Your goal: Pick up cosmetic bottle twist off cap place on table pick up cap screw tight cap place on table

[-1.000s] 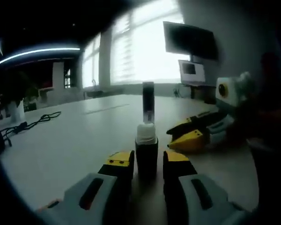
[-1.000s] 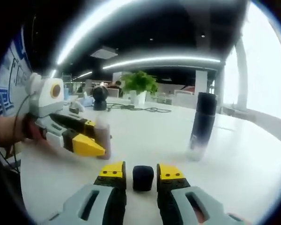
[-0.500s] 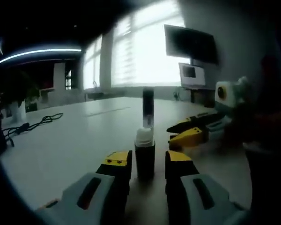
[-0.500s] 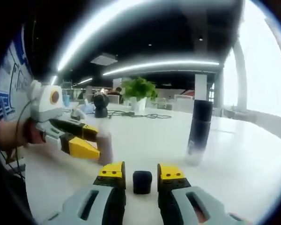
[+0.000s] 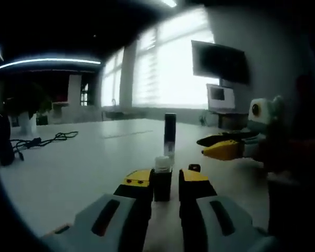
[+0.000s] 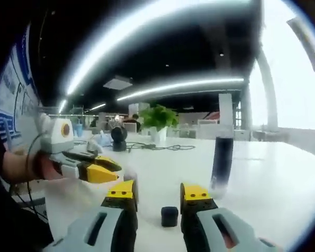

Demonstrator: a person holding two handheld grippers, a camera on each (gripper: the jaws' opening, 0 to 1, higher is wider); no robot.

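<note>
My left gripper is shut on a small dark cosmetic bottle whose white threaded neck stands bare. The black cap sits on the white table just ahead of my right gripper, low between its jaws, which stand open and apart from it. In the left gripper view the cap shows as a small dark knob past my right jaw, with the right gripper hanging above it. The left gripper reaches in from the left of the right gripper view.
A tall dark bottle stands upright farther out on the table. Black cables trail at the left, and a potted plant stands at the far side. A person's hand holds the left gripper.
My right gripper has let go of the cap and lifted, leaving it on the table. Both views have tilted upward, and the bottle now sits lower between my left jaws.
</note>
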